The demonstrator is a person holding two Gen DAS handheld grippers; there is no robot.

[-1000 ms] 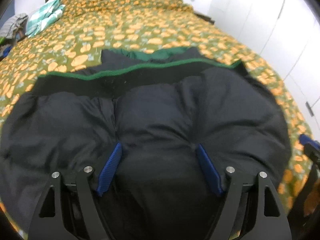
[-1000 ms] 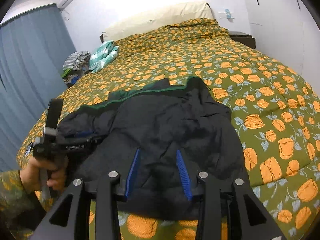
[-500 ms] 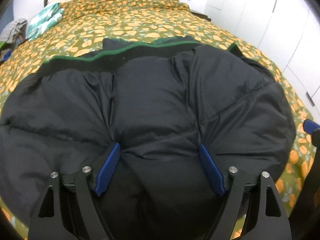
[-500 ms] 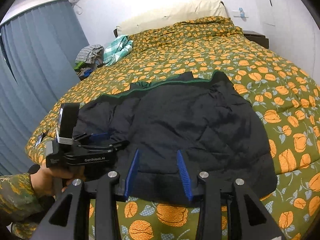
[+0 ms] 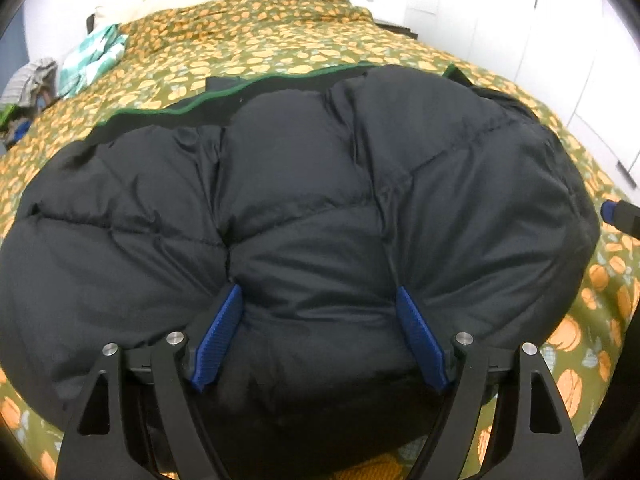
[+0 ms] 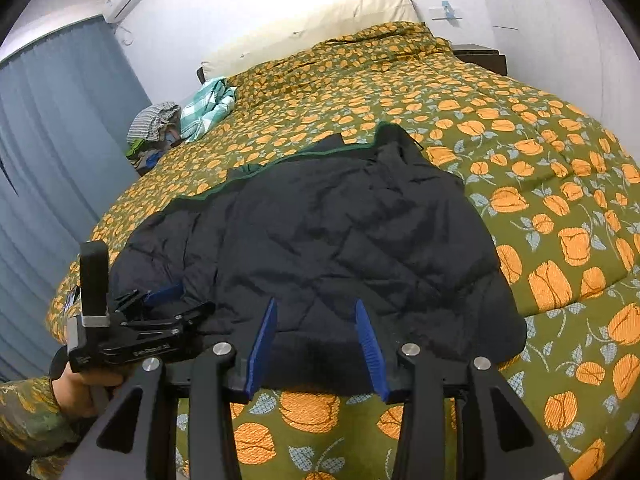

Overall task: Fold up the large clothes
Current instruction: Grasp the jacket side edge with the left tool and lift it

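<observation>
A black puffy jacket (image 5: 320, 180) with a green-edged lining (image 5: 224, 92) lies on the bed near its front edge. My left gripper (image 5: 318, 320) is shut on a thick fold of it. The padding bulges between the blue pads (image 5: 218, 336) and creases run out from them. In the right wrist view the jacket (image 6: 340, 240) lies fairly flat, and the left gripper (image 6: 160, 308) holds its left edge, with a person's hand (image 6: 80, 380) on the handle. My right gripper (image 6: 316, 344) hangs open over the near hem, and the pads do not pinch the fabric.
The bed cover (image 6: 540, 160) is olive with orange flowers. A cream pillow (image 6: 320, 20) lies at the head, with a green checked cloth (image 6: 208, 108) and a clothes pile (image 6: 156, 120) at the far left. A blue curtain (image 6: 48, 180) stands left, white cupboard doors (image 5: 560, 40) right.
The left gripper has carried its jacket fold forward and down, so the black padding now covers more of the green-edged part. In the right wrist view the jacket has settled flatter.
</observation>
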